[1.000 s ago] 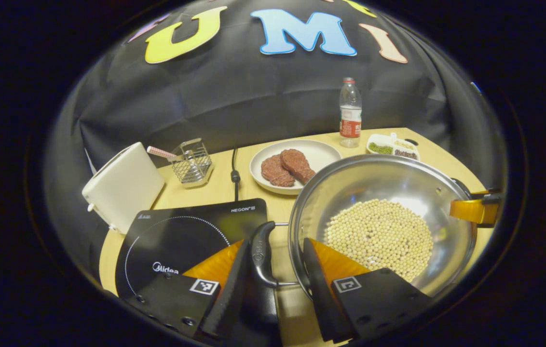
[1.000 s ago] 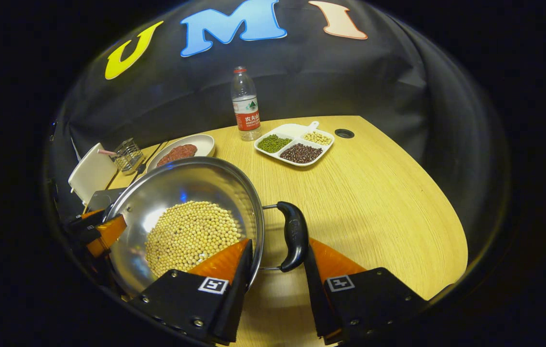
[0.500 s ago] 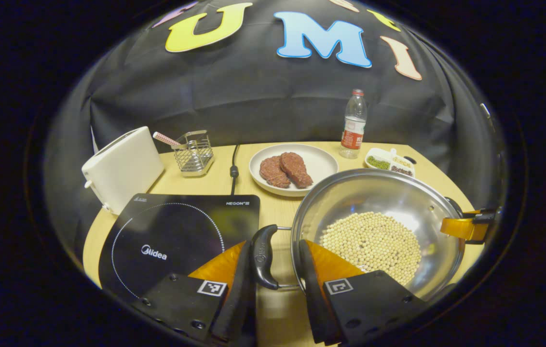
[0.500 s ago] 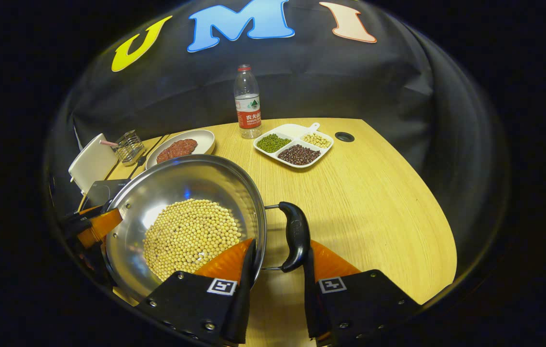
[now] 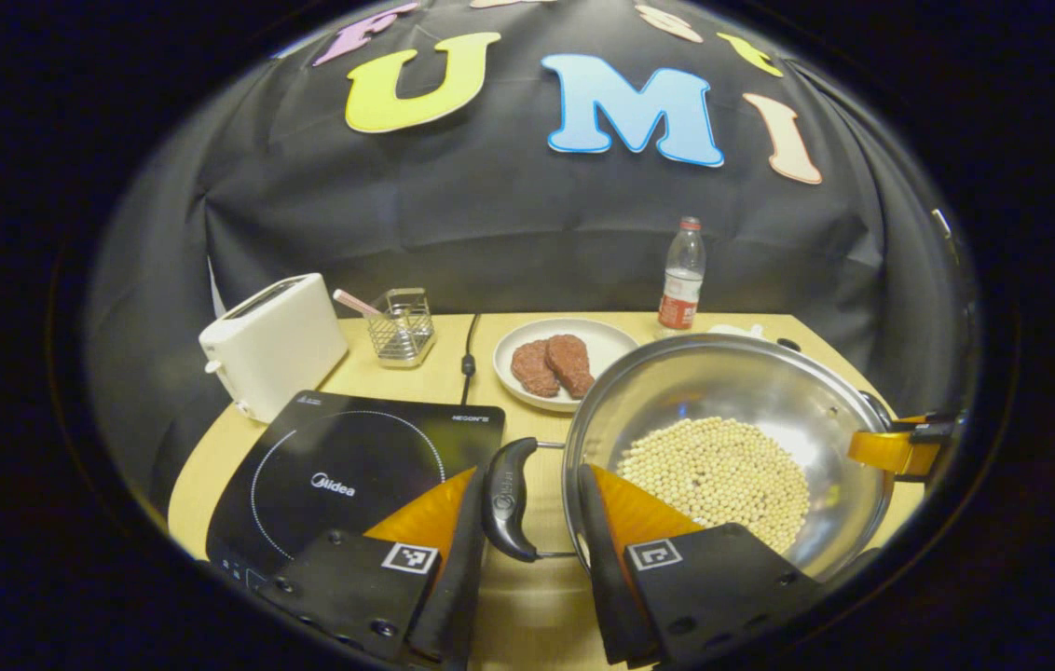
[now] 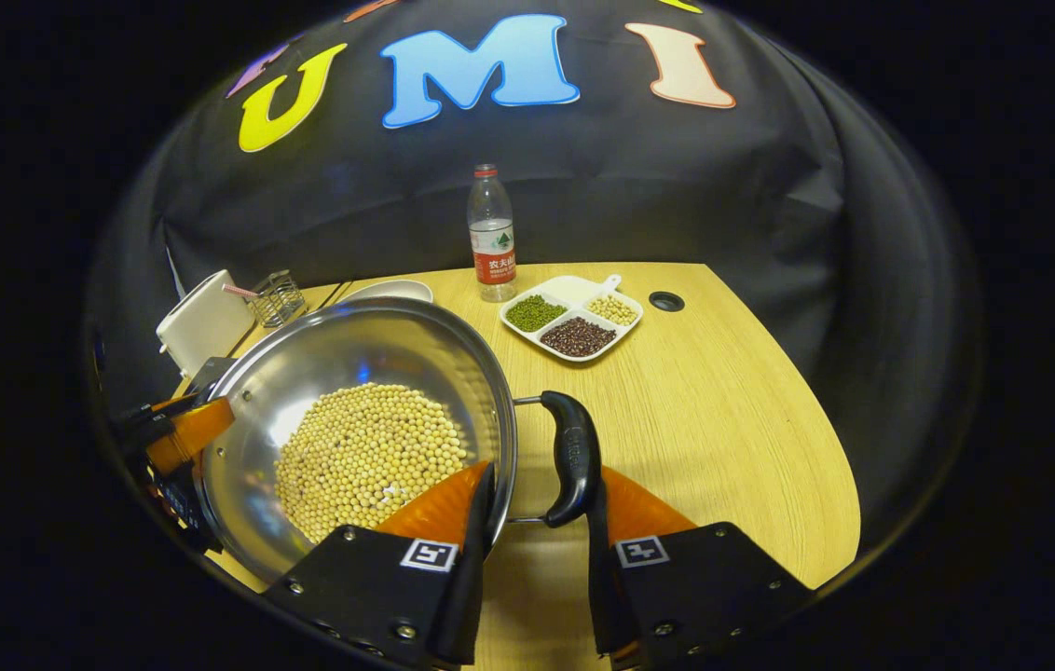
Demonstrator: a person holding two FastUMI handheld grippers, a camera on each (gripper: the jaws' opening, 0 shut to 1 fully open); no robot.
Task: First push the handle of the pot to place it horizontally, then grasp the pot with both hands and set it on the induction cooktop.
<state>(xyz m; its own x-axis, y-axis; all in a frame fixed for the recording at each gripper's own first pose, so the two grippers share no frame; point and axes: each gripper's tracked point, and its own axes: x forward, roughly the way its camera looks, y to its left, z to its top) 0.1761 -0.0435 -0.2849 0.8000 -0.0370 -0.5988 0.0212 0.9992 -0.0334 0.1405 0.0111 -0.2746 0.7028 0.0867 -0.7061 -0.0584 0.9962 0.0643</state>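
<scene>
Pot [image 5: 733, 391]: polished metal, mirror-bright inside, holding matt pale beans [image 5: 714, 475]. Pot handles [image 6: 572, 457]: smooth glossy dark plastic on thin metal wire. Induction cooktop [image 5: 350, 466]: flat glossy black glass-like top. Table [image 6: 723, 410]: light wood-grain surface, smooth, low sheen. Toaster [image 5: 274, 340]: smooth white plastic-looking shell. Basket [image 5: 402, 324]: shiny metal wire mesh. Bottle [image 6: 492, 233]: clear plastic, paper-like label. Plate [image 5: 607, 340]: glossy white.

the pot [image 5: 723, 438] has risen off the table [image 6: 723, 419], held by both grippers.
</scene>
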